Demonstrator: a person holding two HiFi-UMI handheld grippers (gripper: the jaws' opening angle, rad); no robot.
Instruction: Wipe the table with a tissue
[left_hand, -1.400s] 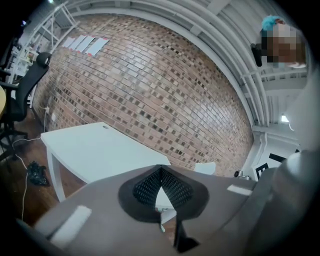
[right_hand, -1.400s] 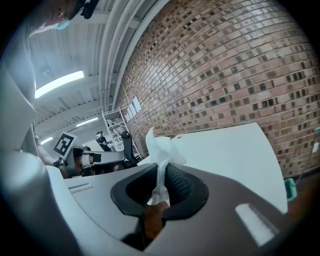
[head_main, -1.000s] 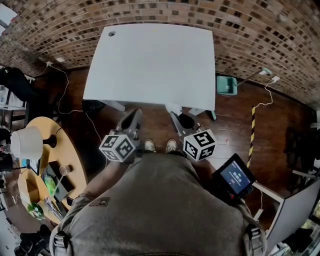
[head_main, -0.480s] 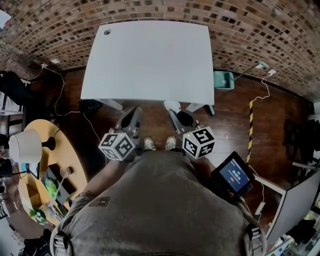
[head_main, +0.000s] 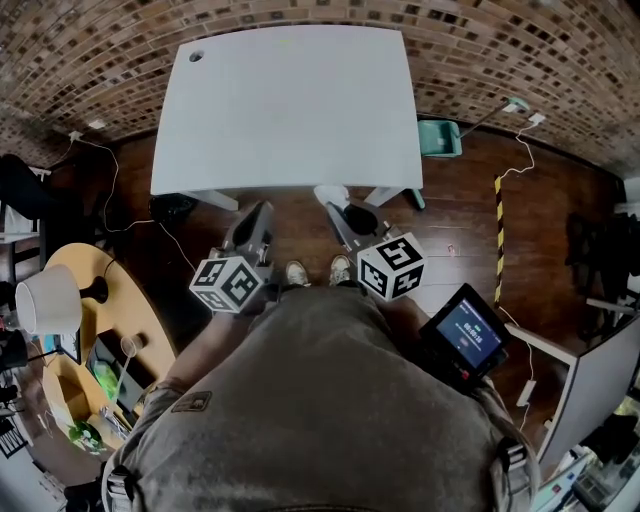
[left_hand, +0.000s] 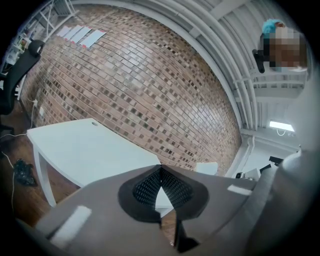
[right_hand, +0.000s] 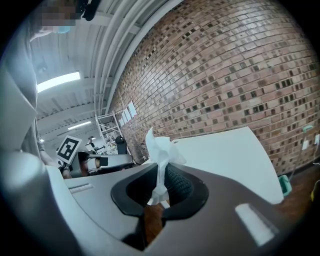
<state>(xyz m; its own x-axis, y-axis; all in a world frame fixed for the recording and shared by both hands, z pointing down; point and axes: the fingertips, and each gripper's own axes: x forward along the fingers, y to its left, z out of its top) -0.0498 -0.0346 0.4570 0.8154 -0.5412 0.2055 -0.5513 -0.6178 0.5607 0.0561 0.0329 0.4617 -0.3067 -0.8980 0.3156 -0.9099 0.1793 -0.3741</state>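
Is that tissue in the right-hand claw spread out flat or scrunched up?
Scrunched up. The tissue sticks up as a crumpled tuft, pinched between the shut jaws of the right gripper.

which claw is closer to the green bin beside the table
Right. The right claw, pinching the tissue, sits lower-left of the green bin; the left claw is farther left.

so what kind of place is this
Probably an industrial-style workspace or lab: a bare brick wall, exposed ceiling pipes, and a plain white table on a dark wood floor.
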